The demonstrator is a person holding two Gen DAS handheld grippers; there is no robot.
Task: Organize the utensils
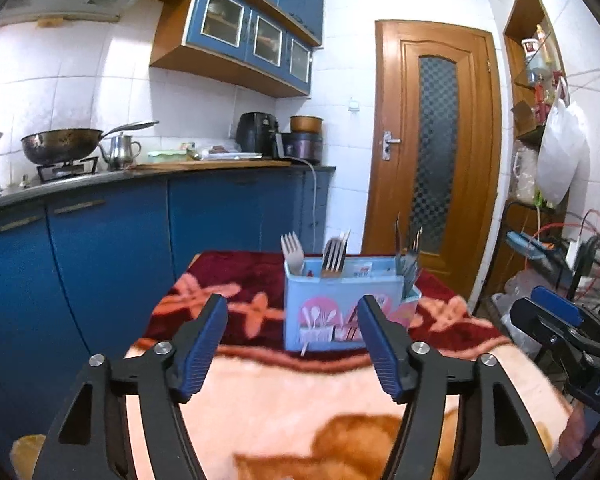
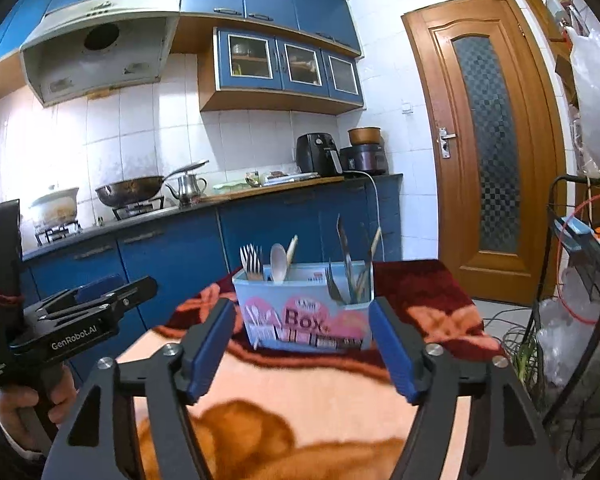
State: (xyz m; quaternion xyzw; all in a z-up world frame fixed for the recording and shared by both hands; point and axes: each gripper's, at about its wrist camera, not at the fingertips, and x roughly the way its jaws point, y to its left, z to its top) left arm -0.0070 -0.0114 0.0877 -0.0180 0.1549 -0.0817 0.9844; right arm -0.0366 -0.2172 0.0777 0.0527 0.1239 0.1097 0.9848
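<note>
L fingers: blue-padded fingers of left gripper spread wide, nothing btwn.
R fingers: right gripper same, spread, empty.
Box: light-blue plastic utensil box w/ pink print far end of blanket-covered table, upright.
Contents: forks left, spoon mid, knives right.

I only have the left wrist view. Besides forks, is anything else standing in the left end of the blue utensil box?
Observer: Yes, the right wrist view shows a pale spoon beside the forks in the utensil box.
Operator: Are the right tongs carrying anything?
Observer: No, the right tongs are open and empty, short of the box.
Operator: Any lettering on the box front?
Observer: It reads "Box".
</note>
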